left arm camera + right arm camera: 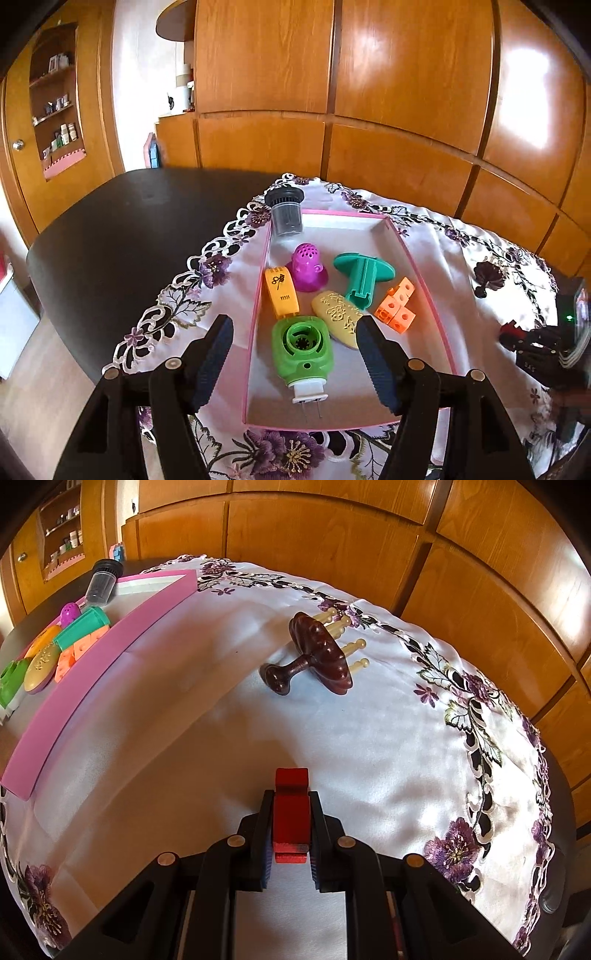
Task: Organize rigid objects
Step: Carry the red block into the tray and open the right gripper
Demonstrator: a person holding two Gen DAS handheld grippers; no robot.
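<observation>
A pink tray [258,295] on the white embroidered cloth holds a green plug-in device [302,350], an orange clip [281,293], a magenta perforated cap [307,267], a teal holder [364,275], a yellow oval piece [338,317], orange cubes [397,306] and a grey cup [287,212]. My left gripper [294,330] is open and empty above the tray's near end. My right gripper [291,797] is shut on a red block [291,812] just above the cloth. A dark wooden massager [317,653] with cream pegs lies on the cloth beyond it. The tray [110,638] is at the left.
The cloth [221,738] covers part of a dark table [129,229]. Wooden cabinets [406,74] stand close behind the table. The other gripper with the red block [532,343] shows at the right edge of the left wrist view.
</observation>
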